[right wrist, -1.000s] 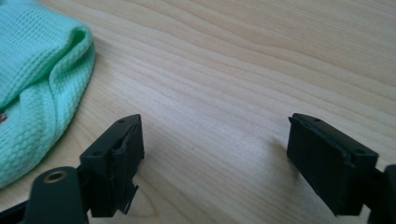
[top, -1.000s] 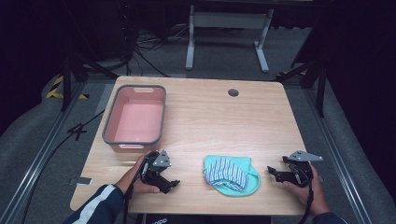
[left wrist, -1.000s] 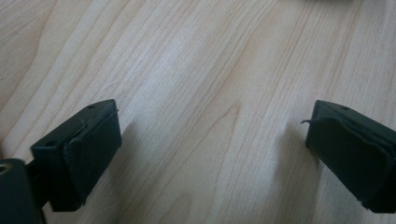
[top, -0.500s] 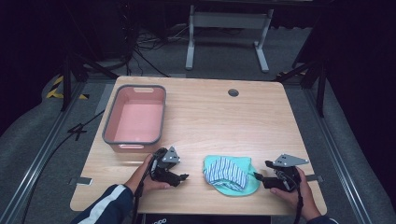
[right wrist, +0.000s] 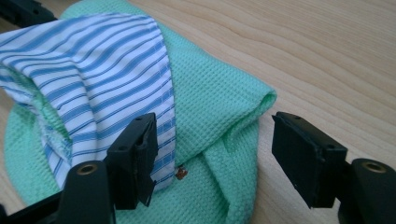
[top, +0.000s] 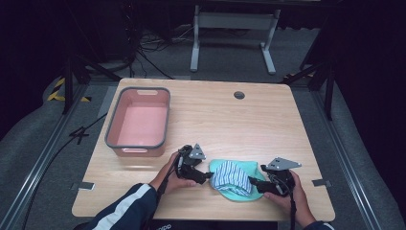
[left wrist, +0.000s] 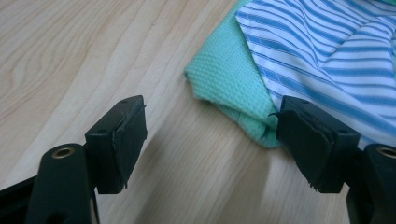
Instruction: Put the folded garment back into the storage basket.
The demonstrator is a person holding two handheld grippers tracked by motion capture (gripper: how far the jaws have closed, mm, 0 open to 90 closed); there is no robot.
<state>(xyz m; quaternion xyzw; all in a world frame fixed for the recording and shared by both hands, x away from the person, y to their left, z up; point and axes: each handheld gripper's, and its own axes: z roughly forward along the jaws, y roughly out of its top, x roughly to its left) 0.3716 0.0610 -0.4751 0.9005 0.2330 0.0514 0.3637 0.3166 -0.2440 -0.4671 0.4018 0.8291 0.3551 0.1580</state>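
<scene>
Both tongs stand released, our left tongs (top: pixel 207 176) and right tongs (top: pixel 254 183) flanking the green cloth (top: pixel 235 192) with the striped cloth (top: pixel 231 176) on it, near the pink bin (top: pixel 163 120) on the bench (top: pixel 268 124); we judge pinching opposite edges comes next.

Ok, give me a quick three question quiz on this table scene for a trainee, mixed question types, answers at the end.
1. True or false: the pink bin holds the striped cloth.
2. Which does the green cloth lie between? A) the two claws B) the bin and the table's far edge
3. Fill in: the left claw has its jaws ____.

Key: 1 false, the bin has no cloth in it and the striped cloth lies on the green one. 2 A, the right claw faces it too. 3 open.
</scene>
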